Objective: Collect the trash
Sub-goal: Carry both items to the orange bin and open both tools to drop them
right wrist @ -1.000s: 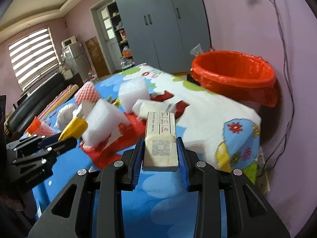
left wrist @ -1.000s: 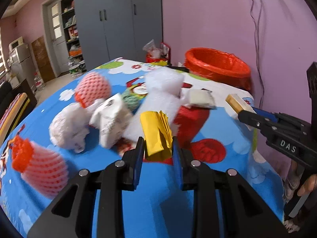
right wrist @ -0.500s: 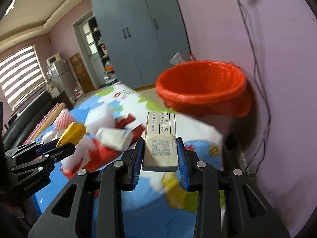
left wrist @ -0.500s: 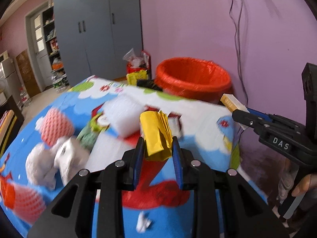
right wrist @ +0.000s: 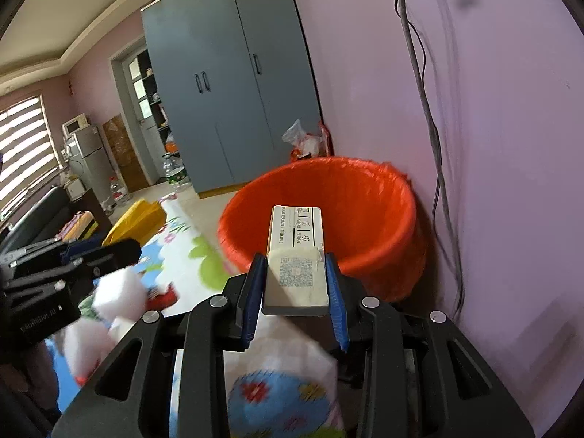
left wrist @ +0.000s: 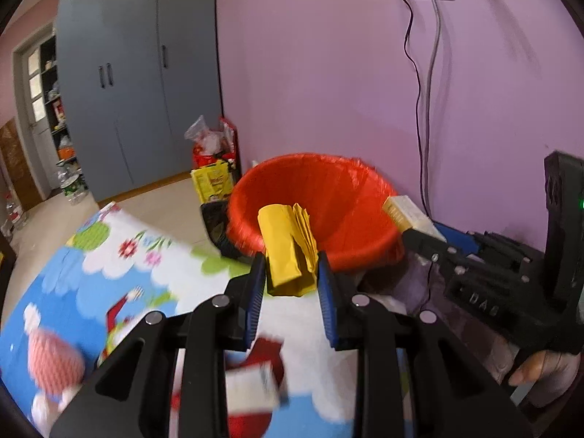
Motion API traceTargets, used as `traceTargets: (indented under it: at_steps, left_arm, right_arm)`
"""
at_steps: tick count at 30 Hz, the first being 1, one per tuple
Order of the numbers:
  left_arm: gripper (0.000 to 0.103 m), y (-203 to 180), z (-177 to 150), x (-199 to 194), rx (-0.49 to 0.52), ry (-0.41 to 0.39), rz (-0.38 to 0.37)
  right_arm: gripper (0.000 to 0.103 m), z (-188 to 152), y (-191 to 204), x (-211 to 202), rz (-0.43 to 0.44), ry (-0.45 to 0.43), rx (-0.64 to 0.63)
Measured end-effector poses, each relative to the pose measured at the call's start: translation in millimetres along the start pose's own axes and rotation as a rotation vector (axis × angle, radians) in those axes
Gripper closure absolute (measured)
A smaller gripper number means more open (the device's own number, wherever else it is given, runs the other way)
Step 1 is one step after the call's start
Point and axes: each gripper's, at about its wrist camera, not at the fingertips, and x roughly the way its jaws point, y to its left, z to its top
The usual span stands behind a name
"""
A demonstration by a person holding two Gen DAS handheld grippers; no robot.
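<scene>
Evidently light and crushable, the yellow wrapper (left wrist: 288, 252) sits pinched mid-body in the left hand-held gripper (left wrist: 291, 284), the stiff carton (right wrist: 296, 255) clamped in the right hand-held gripper (right wrist: 296, 288), both near the red bin (right wrist: 365, 197)

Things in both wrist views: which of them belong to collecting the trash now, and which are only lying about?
Belong to the job:
left gripper holding yellow wrapper
right gripper holding small carton
red-lined bin

Lying about:
grey wardrobe
wall cables
bags by the wall
</scene>
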Motion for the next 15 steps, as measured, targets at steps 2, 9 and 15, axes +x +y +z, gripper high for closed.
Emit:
traceTargets:
  at_steps: [2,9,15]
  left_arm:
    - [0.075,-0.9,13.4,15.4,0.014,0.002,-0.008]
    - [0.075,-5.2,59.1,78.6,0.049,0.021,-0.034]
    - [0.075,0.7,86.1,132.1,0.041,0.054,-0.049]
  right_arm:
    - [0.070,6.6,-7.6,12.1,-0.008,0.002,0.003]
    - [0.070,24.6,-28.7,65.0,-0.036,0.034,0.016]
    - [0.066,41.9,-38.2,108.9,-0.059,0.043,0.008]
